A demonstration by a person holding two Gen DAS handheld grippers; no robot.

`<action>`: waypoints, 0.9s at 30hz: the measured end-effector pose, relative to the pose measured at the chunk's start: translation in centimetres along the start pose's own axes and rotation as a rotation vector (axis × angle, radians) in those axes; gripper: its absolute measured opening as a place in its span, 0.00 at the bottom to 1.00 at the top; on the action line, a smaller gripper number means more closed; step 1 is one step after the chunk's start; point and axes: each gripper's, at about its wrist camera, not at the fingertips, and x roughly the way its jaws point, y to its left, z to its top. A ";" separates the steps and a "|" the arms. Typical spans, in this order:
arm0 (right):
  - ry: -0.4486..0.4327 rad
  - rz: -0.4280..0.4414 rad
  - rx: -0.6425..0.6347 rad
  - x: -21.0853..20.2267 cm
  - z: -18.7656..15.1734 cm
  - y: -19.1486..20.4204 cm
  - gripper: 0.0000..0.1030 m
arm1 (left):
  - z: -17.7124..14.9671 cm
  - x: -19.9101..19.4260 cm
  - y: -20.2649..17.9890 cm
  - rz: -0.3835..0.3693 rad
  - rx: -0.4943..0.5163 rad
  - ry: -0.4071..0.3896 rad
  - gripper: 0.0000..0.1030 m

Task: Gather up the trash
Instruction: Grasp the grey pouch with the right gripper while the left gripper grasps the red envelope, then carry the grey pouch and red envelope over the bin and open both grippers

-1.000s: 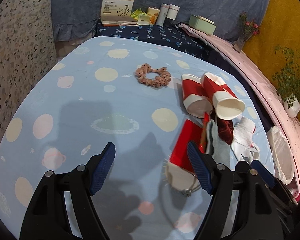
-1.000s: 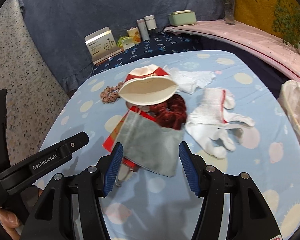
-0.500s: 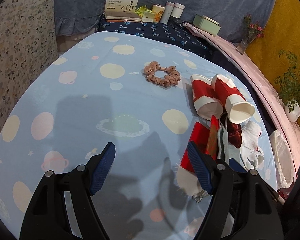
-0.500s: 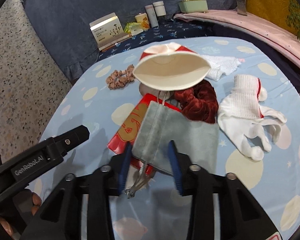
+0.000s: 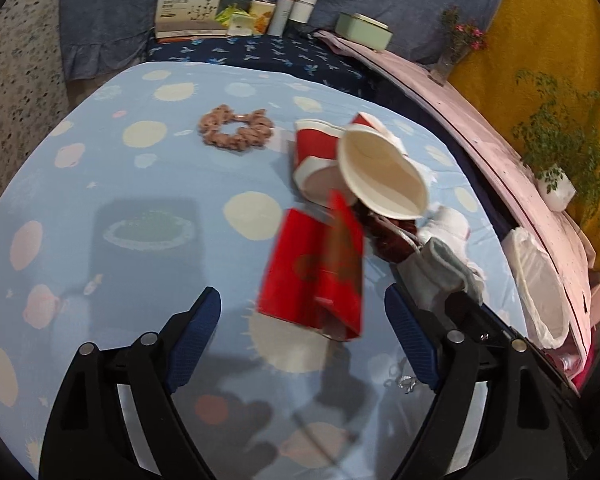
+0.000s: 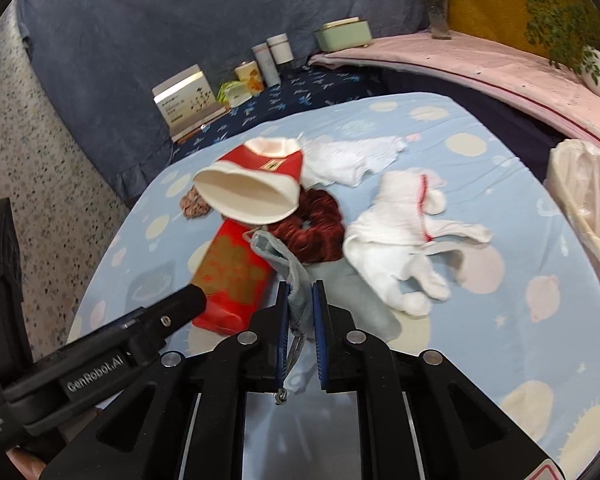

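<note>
Left wrist view: my left gripper (image 5: 302,336) is empty, jaws wide and opening further, hovering over the light blue planet-print tablecloth (image 5: 140,184). Just ahead of it stands a red paper packet with gold print (image 5: 312,272), blurred. Behind that are two crushed red-and-white paper cups (image 5: 356,168) and a brown fabric scrunchie (image 5: 236,130) farther back. A white plastic bag-lined bin (image 5: 540,280) sits at the table's right edge. Right wrist view: my right gripper (image 6: 300,312) is closing on a grey fabric drawstring pouch (image 6: 296,280), pads pinching its bunched edge. The pouch touches a dark red velvet scrunchie (image 6: 312,228) and the red packet. White knit gloves (image 6: 400,240) lie to the right. The left gripper's finger pokes in from the left.
</note>
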 end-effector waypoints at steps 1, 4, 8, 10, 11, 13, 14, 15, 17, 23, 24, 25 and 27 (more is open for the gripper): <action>-0.009 -0.003 0.010 -0.4 0.2 -0.4 0.11 | -0.1 -0.1 -0.5 -0.007 0.007 -0.002 0.78; -0.027 -0.010 0.032 -1.2 0.4 -1.3 0.11 | -0.2 0.1 -1.6 -0.005 0.032 -0.003 0.79; -0.039 -0.009 0.047 -1.8 0.5 -2.1 0.11 | -0.1 1.3 -2.1 0.021 0.042 0.004 0.79; -0.042 -0.010 0.052 -2.0 0.5 -2.4 0.11 | -0.1 1.8 -2.1 0.027 0.036 0.009 0.78; -0.043 -0.010 0.055 -2.1 0.4 -2.6 0.11 | 0.0 2.0 -2.1 0.034 0.035 0.008 0.77; -0.047 -0.009 0.064 -2.3 0.4 -3.0 0.11 | 0.2 2.5 -2.1 0.046 0.037 0.013 0.63; -0.049 -0.009 0.068 -2.5 0.4 -3.2 0.11 | 0.3 2.8 -2.0 0.043 0.038 0.020 0.59; -0.051 -0.009 0.071 -2.6 0.4 -3.4 0.11 | 0.3 3.0 -2.0 0.038 0.038 0.030 0.49; -0.055 -0.008 0.077 -2.8 0.4 -3.7 0.11 | 0.2 3.1 -2.2 0.031 0.048 0.041 0.27; -0.074 0.003 0.085 -3.7 0.5 -4.1 0.11 | -0.3 2.2 -3.4 0.014 0.078 0.036 0.02; -0.078 0.006 0.086 -3.9 0.5 -4.2 0.11 | -0.4 1.8 -3.8 0.013 0.084 0.028 0.02; -0.084 0.008 0.087 -4.2 0.5 -4.2 0.11 | -0.5 1.5 -4.1 0.010 0.090 0.022 0.02; -0.094 0.011 0.091 -4.7 0.5 -4.3 0.11 | -0.6 0.6 -4.9 -0.002 0.101 0.007 0.02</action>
